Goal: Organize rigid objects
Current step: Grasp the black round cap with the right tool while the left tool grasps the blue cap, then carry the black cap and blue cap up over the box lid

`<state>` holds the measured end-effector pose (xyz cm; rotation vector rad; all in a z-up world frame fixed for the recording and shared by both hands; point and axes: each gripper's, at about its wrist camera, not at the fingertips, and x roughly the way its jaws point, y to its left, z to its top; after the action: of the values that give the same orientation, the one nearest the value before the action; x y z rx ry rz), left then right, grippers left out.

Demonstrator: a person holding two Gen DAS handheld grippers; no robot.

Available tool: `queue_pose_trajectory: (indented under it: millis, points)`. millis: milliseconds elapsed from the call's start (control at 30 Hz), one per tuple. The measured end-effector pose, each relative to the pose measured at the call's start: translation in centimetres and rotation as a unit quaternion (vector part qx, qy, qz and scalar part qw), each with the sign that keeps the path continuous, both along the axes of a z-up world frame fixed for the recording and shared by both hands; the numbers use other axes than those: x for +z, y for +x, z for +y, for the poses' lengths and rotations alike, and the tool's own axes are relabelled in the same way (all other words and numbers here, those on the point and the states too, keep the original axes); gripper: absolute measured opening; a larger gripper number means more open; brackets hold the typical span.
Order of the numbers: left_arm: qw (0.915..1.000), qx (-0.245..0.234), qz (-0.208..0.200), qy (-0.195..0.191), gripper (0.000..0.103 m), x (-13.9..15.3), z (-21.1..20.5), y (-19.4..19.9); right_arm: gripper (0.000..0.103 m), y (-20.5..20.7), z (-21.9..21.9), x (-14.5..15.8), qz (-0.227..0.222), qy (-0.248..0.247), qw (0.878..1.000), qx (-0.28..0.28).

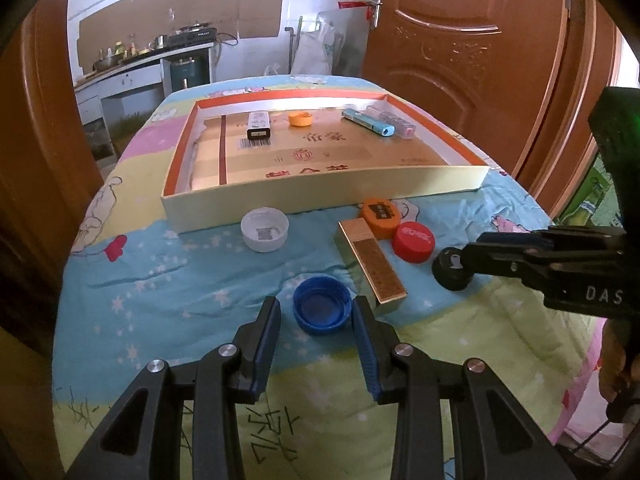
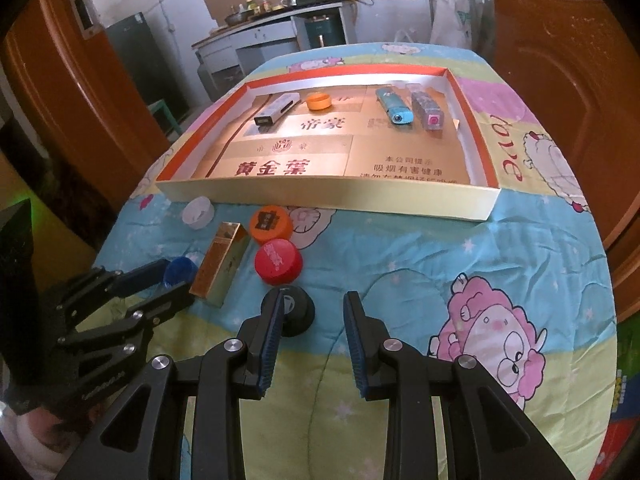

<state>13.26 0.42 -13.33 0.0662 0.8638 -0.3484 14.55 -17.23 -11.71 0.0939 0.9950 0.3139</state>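
- The left claw (image 1: 316, 312) hovers low over the quilt-covered bench (image 1: 180, 280), its jaws spread apart with the blue cap (image 1: 322, 310) sitting open side up between the fingertips; the right finger looks to be at the cap's rim, the left finger stands a little clear, and the cap still rests on the cloth.
- The right claw (image 2: 314, 312) is also spread wide and holds nothing; the black cap (image 2: 298, 314) lies beside its left finger, partly hidden by it, and the rest of the gap between the fingers shows only quilt.
- Just right of the blue cap lies the gold box (image 1: 372, 260), a long flat pack pointing far-left to near-right.
- At the gold box's far end sits the orange cap (image 1: 380, 212), and the red cap (image 1: 413, 240) is just beside both, on the right.
- The white cap (image 1: 265, 229) lies open side up, apart to the left, close to the near wall of the tray (image 1: 320, 204).
- The tray, a shallow cardboard lid with an orange rim, occupies the far half of the bench.
- Along its far side lie a black-and-white lighter (image 1: 259, 124), a small orange cap (image 1: 301, 118), a blue lighter (image 1: 368, 122) and a clear lighter (image 1: 394, 120), the last two side by side at the right.
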Motion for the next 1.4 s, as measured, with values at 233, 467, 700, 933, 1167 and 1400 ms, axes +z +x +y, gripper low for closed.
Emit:
queue_pose_trajectory:
  millis: [233,467,700,933,1167,1400]
  points:
    - [1.0,-0.004,0.001,0.001,0.037,0.0,-0.2,0.4,0.037,-0.4,0.8,-0.3,-0.003,-0.002,1.0,0.017]
    - [0.9998,0.001,0.002,-0.022,0.031,0.0,0.6,0.2,0.053,-0.5,1.7,-0.6,-0.006,-0.01,0.999,0.031]
    - [0.9997,0.002,0.0,-0.025,0.031,0.1,0.6,-0.1,0.044,-0.6,2.9,-0.9,-0.017,-0.056,0.997,0.044]
    - [0.9996,0.003,0.0,-0.029,0.031,0.1,0.7,-0.2,0.031,-0.8,3.5,-1.0,-0.03,-0.076,0.995,0.052]
    - [0.9995,0.007,-0.004,-0.029,0.031,0.3,0.8,-0.3,0.03,-1.0,2.8,-0.6,-0.034,-0.06,0.997,0.046]
    - [0.9995,0.008,-0.006,-0.029,0.031,0.5,0.8,-0.3,0.03,-1.1,2.6,-0.3,-0.037,-0.059,0.997,0.043]
